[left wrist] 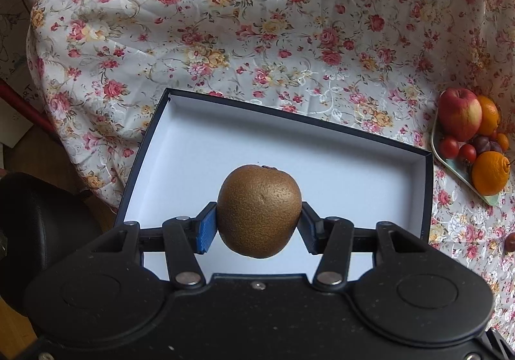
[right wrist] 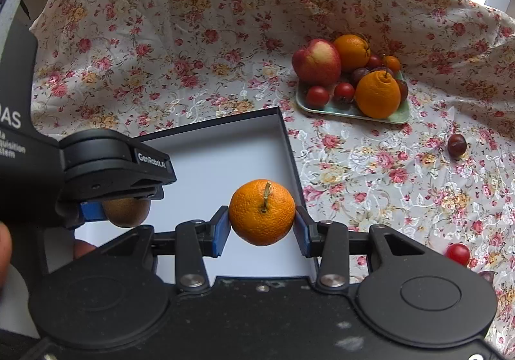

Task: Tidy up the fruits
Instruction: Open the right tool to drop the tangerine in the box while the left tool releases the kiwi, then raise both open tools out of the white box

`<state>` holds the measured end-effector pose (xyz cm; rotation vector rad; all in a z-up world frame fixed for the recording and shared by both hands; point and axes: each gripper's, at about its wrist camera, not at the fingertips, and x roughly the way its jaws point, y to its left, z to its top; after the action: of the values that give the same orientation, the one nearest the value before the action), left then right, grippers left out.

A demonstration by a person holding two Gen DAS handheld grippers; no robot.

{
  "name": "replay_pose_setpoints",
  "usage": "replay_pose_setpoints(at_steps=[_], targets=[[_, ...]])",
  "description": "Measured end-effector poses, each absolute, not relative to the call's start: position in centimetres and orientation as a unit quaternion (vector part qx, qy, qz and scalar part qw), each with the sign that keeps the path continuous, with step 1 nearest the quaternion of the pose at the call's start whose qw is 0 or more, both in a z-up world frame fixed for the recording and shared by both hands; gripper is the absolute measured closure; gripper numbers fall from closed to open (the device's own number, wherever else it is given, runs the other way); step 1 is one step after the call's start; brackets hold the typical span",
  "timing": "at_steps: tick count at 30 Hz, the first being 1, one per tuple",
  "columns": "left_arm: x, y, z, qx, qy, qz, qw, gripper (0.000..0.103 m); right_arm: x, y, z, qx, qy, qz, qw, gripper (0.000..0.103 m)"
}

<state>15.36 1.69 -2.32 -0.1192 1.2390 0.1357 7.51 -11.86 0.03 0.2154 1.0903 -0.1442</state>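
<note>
Floral cloth point(left wrist: 257, 38) below; left fingers point(left wrist: 209, 224) clamp kiwi point(left wrist: 259, 210); right fingers point(right wrist: 222, 231) seemingly clamp orange point(right wrist: 261, 212)

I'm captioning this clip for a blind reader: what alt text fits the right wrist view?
The right gripper holds a small orange over an open, white-lined box. At left, the left gripper holds a kiwi over the same box; a tray of fruit sits behind on a floral tablecloth.

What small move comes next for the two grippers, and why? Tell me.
Probably lower both and let go inside the box. The left gripper is clamped on a kiwi and the right gripper on an orange; both fruits hang over the box's bare white floor, not yet resting on it.
</note>
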Motion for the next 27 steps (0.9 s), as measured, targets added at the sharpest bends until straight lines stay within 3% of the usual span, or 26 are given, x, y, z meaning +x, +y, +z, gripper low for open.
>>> replay_pose_setpoints(at_steps=[9, 18, 27], targets=[[15.5, 2.1, -2.8, -0.047, 0.594, 0.043, 0.802, 0.046, 8.5, -9.7, -0.8, 0.045, 0.534, -0.038, 0.844, 0.059], [15.1, 1.7, -1.4, -0.021, 0.561, 0.059, 0.825, 0.046, 9.5, -10.4, -2.0, 0.079, 0.559, -0.022, 0.825, 0.059], [15.3, 1.8, -2.0, -0.036, 0.578, 0.047, 0.814, 0.046, 9.5, -10.0, -2.1, 0.069, 0.561, -0.020, 0.825, 0.059]])
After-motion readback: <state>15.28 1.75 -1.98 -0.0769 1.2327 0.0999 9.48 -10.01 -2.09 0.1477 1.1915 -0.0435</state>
